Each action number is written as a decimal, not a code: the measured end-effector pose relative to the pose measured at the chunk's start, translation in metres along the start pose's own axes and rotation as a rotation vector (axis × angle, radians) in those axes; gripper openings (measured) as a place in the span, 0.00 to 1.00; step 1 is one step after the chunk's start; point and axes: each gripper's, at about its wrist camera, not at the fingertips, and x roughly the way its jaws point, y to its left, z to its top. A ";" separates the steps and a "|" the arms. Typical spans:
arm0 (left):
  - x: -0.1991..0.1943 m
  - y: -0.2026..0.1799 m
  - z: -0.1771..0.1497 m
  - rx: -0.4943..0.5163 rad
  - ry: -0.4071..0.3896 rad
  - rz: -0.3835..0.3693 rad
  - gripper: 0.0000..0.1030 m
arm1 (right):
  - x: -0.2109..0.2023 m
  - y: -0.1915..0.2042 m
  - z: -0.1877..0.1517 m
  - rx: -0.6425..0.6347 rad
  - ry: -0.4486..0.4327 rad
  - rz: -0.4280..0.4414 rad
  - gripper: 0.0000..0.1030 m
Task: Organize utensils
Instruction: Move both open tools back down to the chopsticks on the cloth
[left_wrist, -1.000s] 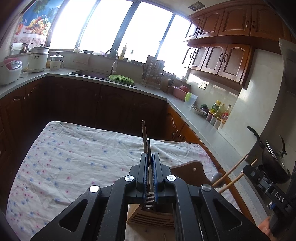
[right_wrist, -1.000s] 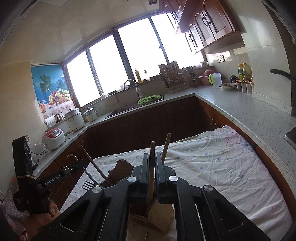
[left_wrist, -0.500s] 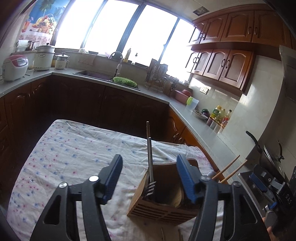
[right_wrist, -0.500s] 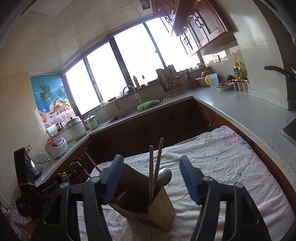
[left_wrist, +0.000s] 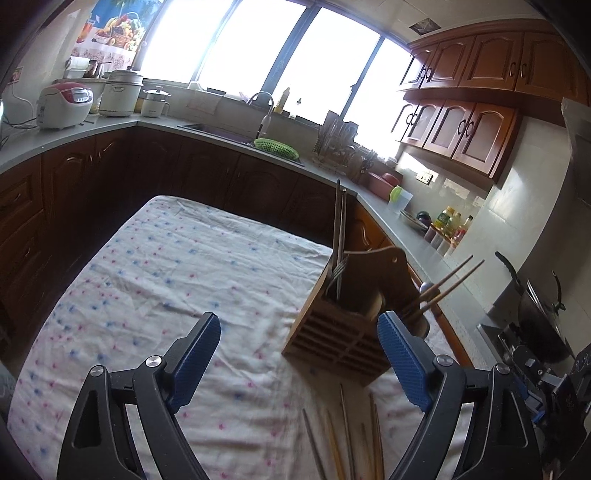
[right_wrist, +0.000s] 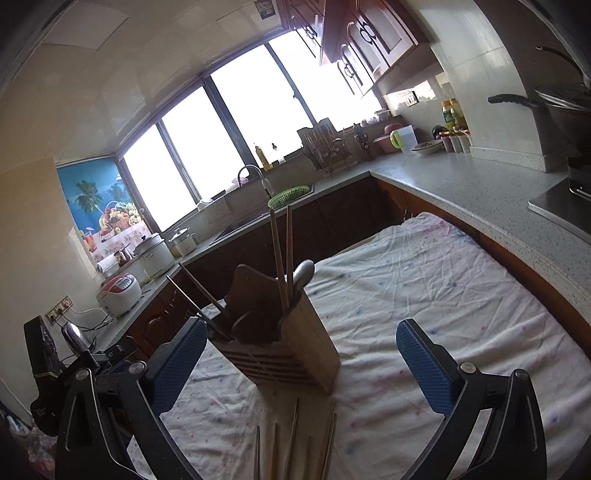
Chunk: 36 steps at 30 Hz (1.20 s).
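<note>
Lettering cannot be read anywhere. The left gripper (left_wrist: 299, 354) and right gripper (right_wrist: 302, 363) have just been opening; both stand wide, holding nothing. Beyond their fingertips stands the wooden utensil holder (left_wrist: 341, 341); loose chopsticks (right_wrist: 291, 439) lie between the fingers.

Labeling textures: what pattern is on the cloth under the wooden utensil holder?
White cloth with small scattered blue and pink dots, under the wooden utensil holder; clearest in the left wrist view.
</note>
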 end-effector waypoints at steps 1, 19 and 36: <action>-0.004 0.001 -0.004 -0.002 0.013 0.002 0.85 | -0.002 -0.001 -0.004 0.002 0.012 -0.002 1.00; -0.028 0.007 -0.053 0.001 0.159 0.063 0.85 | -0.026 -0.008 -0.079 -0.026 0.144 -0.038 1.00; 0.009 0.000 -0.074 0.038 0.282 0.087 0.84 | -0.002 -0.024 -0.108 -0.025 0.281 -0.073 0.90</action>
